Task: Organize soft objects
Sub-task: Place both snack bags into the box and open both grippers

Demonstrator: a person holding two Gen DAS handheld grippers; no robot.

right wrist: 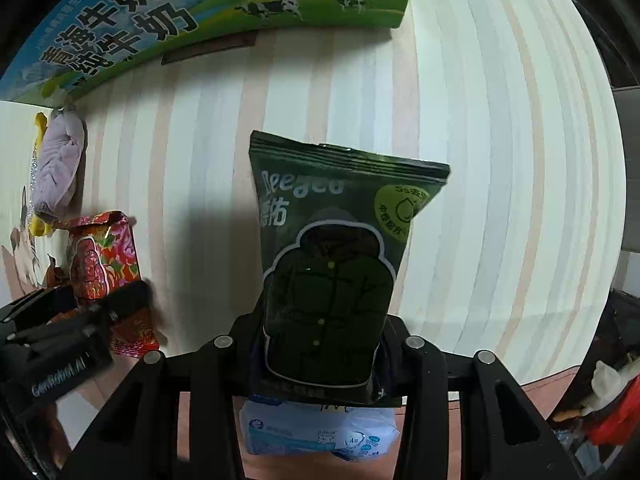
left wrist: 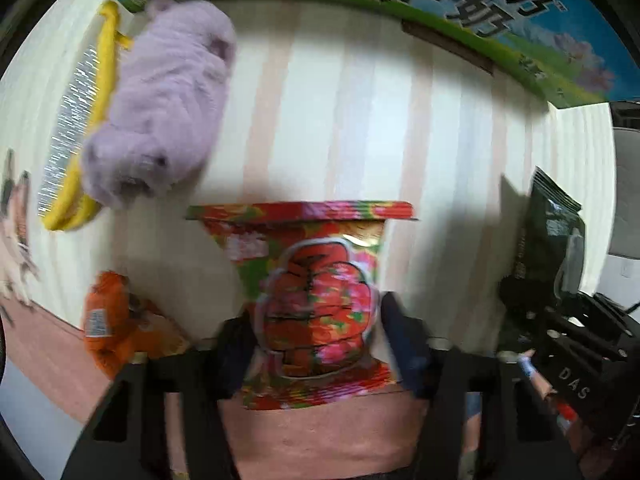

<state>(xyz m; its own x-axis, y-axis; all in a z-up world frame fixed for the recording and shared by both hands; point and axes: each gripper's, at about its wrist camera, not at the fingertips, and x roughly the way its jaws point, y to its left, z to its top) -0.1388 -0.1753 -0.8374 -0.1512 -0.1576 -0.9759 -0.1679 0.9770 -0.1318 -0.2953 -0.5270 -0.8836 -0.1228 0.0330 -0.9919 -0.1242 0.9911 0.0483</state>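
My left gripper [left wrist: 316,344] is shut on a red floral packet [left wrist: 316,288] and holds it upright above the striped cloth [left wrist: 360,120]; the same packet shows in the right wrist view [right wrist: 104,264]. My right gripper [right wrist: 320,344] is shut on a dark green packet [right wrist: 332,260], also held upright; it shows at the right in the left wrist view [left wrist: 552,236]. A lilac plush toy [left wrist: 160,100] lies at the far left on a yellow item [left wrist: 102,80]; the plush also shows in the right wrist view [right wrist: 60,160].
A milk carton box [left wrist: 440,4] stands along the far edge of the table [right wrist: 160,16]. An orange packet [left wrist: 116,320] lies at the left near the cloth's edge. A white and blue tissue pack [right wrist: 320,432] lies under my right gripper. Red items [right wrist: 612,412] sit at the right.
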